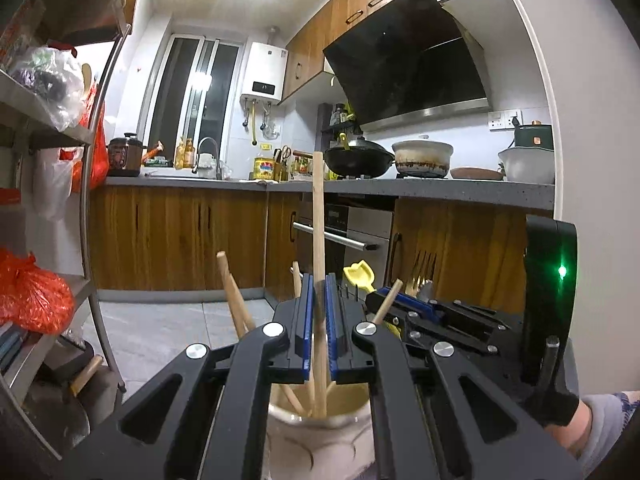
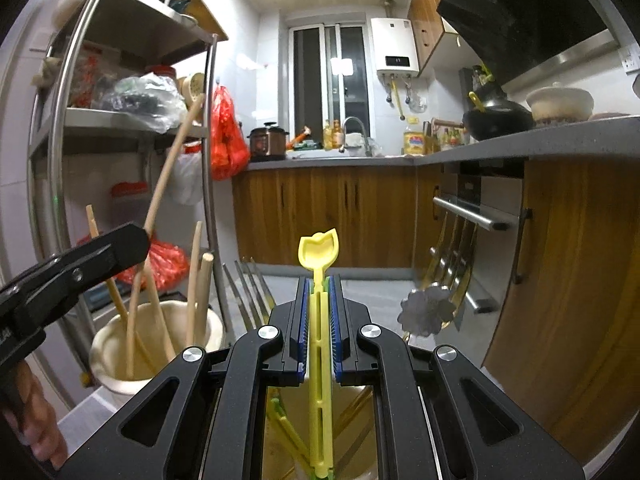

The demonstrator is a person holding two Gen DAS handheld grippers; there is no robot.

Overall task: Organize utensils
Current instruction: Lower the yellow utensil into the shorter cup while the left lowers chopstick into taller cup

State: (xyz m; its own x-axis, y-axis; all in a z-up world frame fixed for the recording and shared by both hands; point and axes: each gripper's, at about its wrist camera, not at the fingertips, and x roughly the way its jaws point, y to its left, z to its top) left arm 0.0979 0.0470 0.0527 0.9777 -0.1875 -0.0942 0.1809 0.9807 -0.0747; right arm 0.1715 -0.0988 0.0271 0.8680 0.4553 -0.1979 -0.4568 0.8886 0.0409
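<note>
Utensils are mid-sort: the left gripper [image 1: 319,320] is clenched on a long wooden stick [image 1: 319,216] standing in the cream holder [image 2: 120,376], while the right gripper [image 2: 321,320] is clenched on a yellow plastic utensil [image 2: 320,320] whose lower end sits in a second container [image 2: 280,432] just beside it. Lifting or lowering either piece at a slant could snag the neighbouring wooden sticks [image 2: 200,300] or forks [image 2: 248,296] and tip a holder. Both containers are largely hidden behind the gripper bodies, so their bases, their support and the utensils' working ends cannot be made out.
</note>
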